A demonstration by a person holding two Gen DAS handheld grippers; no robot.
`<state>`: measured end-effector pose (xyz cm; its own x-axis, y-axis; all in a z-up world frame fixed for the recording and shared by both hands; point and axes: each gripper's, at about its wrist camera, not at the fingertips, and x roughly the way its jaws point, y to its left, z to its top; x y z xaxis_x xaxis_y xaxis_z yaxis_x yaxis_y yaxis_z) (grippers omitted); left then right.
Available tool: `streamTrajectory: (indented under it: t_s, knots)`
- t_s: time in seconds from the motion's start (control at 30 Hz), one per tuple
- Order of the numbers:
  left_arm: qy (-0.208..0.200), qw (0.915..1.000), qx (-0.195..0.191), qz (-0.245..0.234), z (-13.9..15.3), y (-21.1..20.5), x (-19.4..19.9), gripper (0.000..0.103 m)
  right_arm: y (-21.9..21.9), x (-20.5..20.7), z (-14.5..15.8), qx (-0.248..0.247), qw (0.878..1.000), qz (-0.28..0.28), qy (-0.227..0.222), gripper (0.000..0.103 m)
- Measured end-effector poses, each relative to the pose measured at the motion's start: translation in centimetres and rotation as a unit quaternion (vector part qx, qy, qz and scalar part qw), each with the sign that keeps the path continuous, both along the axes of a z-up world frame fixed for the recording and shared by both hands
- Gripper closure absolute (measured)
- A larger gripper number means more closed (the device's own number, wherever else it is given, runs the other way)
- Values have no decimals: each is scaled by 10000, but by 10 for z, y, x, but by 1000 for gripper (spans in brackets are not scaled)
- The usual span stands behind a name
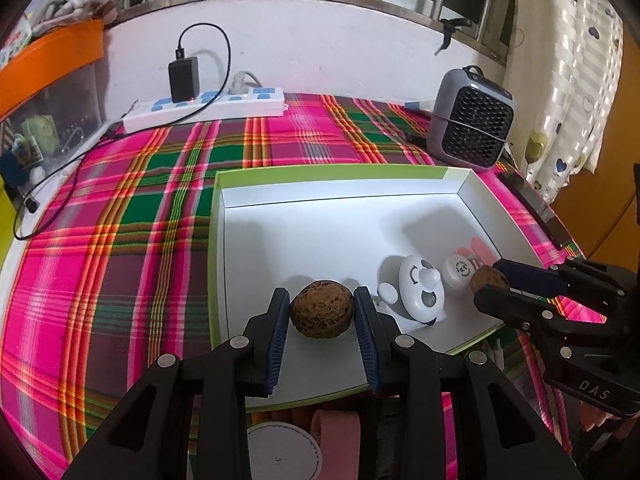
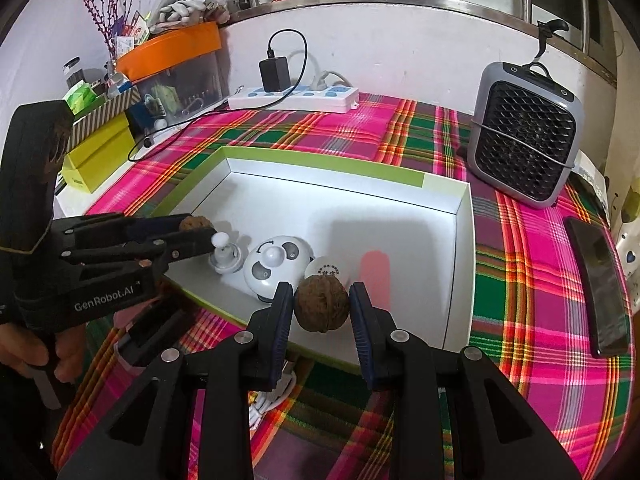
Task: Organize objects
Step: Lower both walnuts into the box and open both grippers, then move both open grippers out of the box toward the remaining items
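Observation:
A shallow white box with a green rim (image 1: 332,171) lies on the plaid cloth. My left gripper (image 1: 322,292) is shut on a brown walnut (image 1: 322,310), held just above the box floor near its front edge. To the right, my right gripper (image 1: 489,278) is shut on a second walnut (image 1: 487,279) over the box's right side. In the right wrist view that walnut (image 2: 322,308) sits between the right gripper's (image 2: 320,286) pads, and the left gripper (image 2: 202,226) holds its walnut (image 2: 195,223) at the left. A white panda-faced toy (image 1: 420,290), a small white cap (image 1: 460,270) and a pink piece (image 2: 375,276) lie in the box.
Against the back wall stand a white power strip (image 1: 208,106) with a black charger and a grey fan heater (image 2: 524,136). A dark phone (image 2: 600,288) lies on the cloth to the right. An orange-lidded bin (image 2: 172,50) and a yellow box (image 2: 100,156) stand at the left.

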<state>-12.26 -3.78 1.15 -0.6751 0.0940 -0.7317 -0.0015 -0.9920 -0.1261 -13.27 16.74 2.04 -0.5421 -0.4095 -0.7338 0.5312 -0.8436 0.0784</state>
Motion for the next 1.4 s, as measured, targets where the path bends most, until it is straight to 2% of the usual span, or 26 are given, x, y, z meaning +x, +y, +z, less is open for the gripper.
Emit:
streamTrajectory:
  t_s: [0.37,0.63,1.4]
  knots:
    - [11,9999,113,-55,1,-1,1,72,-1,4,1,-142,9998,1,110,72]
    - [224,9996,173,-52,10,-1,8,72,8,10,10,-327,9988,-217,307,72]
    - [599,9974,128,-369,21,18,57,72,14,53,9,-506,9977,-344,298,72]
